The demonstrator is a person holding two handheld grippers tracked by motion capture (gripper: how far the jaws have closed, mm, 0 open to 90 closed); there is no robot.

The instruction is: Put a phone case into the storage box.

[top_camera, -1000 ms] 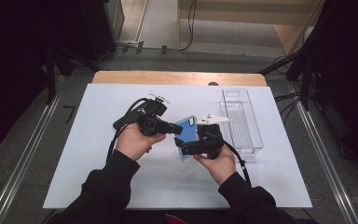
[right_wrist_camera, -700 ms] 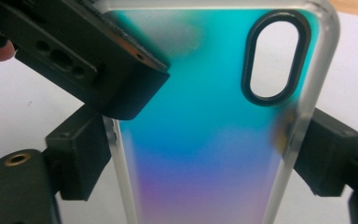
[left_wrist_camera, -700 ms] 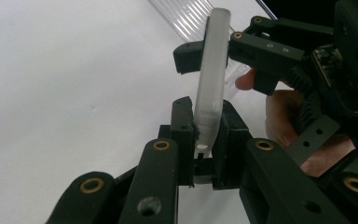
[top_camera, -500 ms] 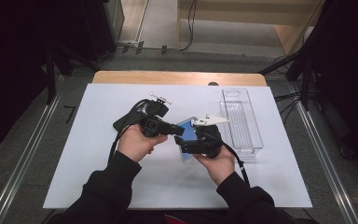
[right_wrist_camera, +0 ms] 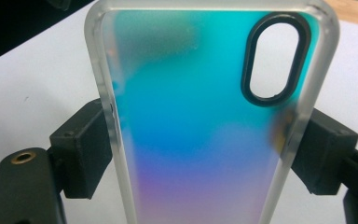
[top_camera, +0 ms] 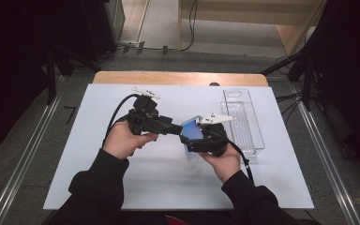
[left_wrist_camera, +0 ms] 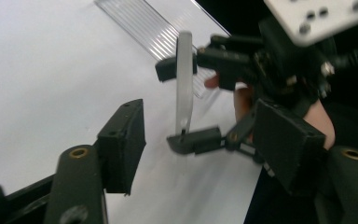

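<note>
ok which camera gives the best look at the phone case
The right gripper view: the phone case faces the camera, showing its iridescent back, camera cutout and the jaws on both edges. The left gripper view catches it edge-on, a thin clear strip. The high view shows a small blue patch between the hands.

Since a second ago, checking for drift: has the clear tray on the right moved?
No. The clear tray lies in the same spot, parallel to the white mat's right edge, beyond the right gripper that clamps the phone case.
</note>
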